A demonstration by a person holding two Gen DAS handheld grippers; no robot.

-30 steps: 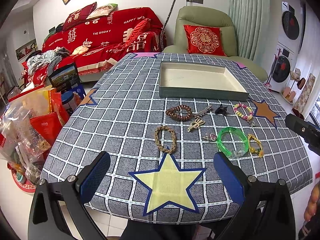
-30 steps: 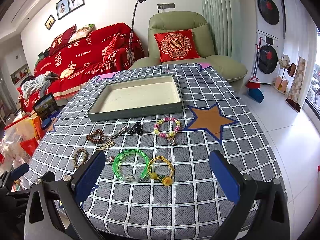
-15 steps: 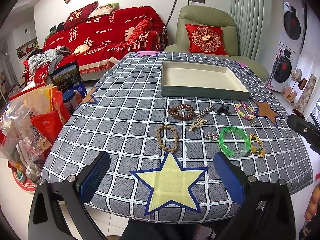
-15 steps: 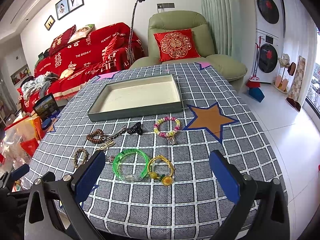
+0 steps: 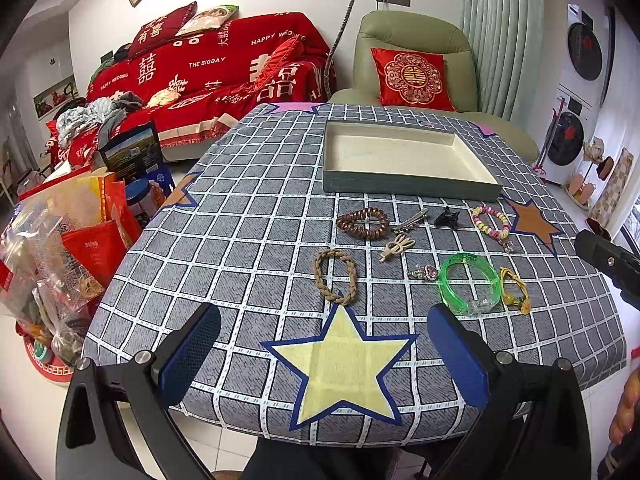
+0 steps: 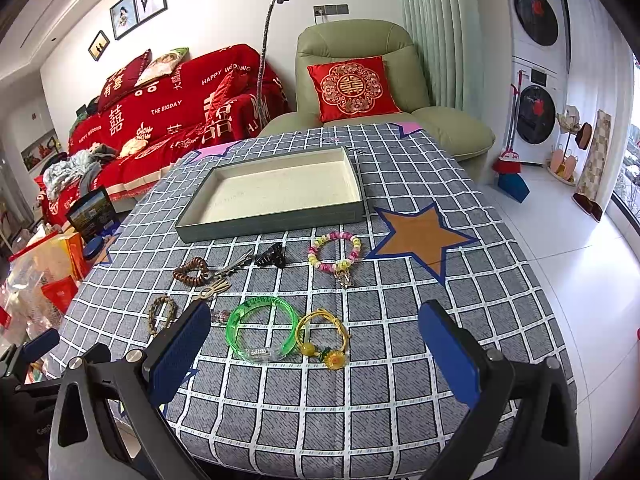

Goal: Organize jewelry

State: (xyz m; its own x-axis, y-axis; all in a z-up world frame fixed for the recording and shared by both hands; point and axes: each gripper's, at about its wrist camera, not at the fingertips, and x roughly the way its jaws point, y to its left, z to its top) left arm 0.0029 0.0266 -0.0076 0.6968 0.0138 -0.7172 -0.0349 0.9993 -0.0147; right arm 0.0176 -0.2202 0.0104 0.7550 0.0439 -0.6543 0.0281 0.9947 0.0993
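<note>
Several jewelry pieces lie on the checked tablecloth in front of an empty shallow tray point(image 5: 408, 186) point(image 6: 276, 222). They include a green bangle point(image 5: 469, 288) point(image 6: 262, 332), a yellow cord bracelet point(image 5: 516, 290) point(image 6: 322, 338), a pastel bead bracelet point(image 5: 491, 222) point(image 6: 335, 255), a brown coil bracelet point(image 5: 363, 223) point(image 6: 193, 272), a braided tan bracelet point(image 5: 335, 270) point(image 6: 162, 314), a black claw clip point(image 5: 447, 216) point(image 6: 271, 257) and hair clips. My left gripper point(image 5: 324, 354) is open and empty above the near table edge. My right gripper point(image 6: 314, 350) is open and empty, just short of the green bangle.
A yellow star patch point(image 5: 340, 368) lies on the cloth near the front edge. An orange star patch point(image 6: 420, 236) is right of the jewelry. Bags and boxes point(image 5: 60, 248) stand on the floor left of the table. A green armchair point(image 6: 372, 92) and red sofa stand behind.
The left gripper's view has shifted slightly, with the table appearing a little higher and closer. The right gripper has hardly moved. No jewelry has moved.
</note>
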